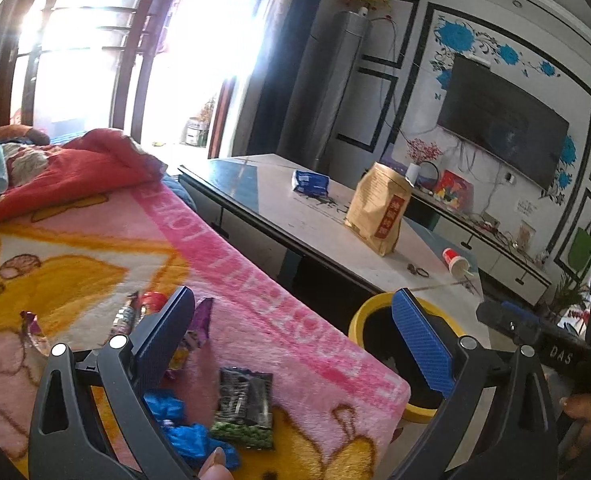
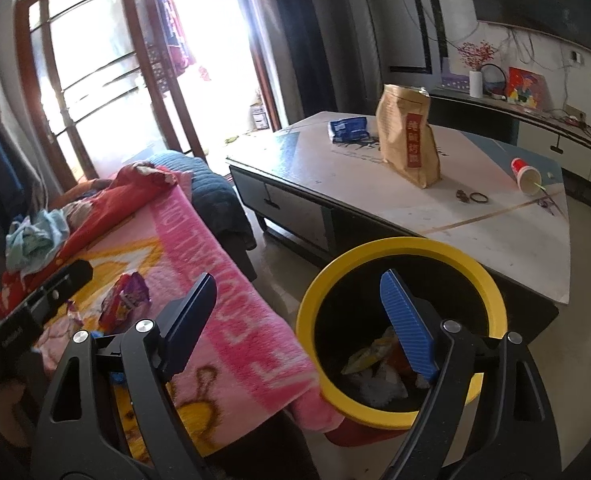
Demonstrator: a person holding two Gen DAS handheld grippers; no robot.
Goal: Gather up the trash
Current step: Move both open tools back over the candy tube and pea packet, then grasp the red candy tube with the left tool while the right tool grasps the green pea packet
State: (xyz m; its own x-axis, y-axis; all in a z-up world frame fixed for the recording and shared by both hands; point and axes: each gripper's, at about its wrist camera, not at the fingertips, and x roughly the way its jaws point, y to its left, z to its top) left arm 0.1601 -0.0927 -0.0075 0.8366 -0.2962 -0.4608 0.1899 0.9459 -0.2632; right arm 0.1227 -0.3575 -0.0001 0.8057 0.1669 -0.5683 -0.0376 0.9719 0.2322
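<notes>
This was a lived-in home living room. A flat television (image 1: 503,120) hung on the far right wall, framed by blue flower decals (image 1: 457,36), above a low media cabinet (image 1: 495,248) cluttered with cables and small ornaments. A tall standing air conditioner (image 1: 323,84) stood in the far corner beside dark curtains. On the left, wood-framed glass doors (image 2: 95,80) let in strong daylight. In the middle sat a coffee table (image 2: 375,192) with a brown paper bag (image 2: 409,136) and a tipped red paper cup (image 2: 525,176) on it. Nearest, a sofa or daybed lay under a pink cartoon blanket (image 1: 255,280), with a red quilt (image 1: 75,172) bunched at its far end.
</notes>
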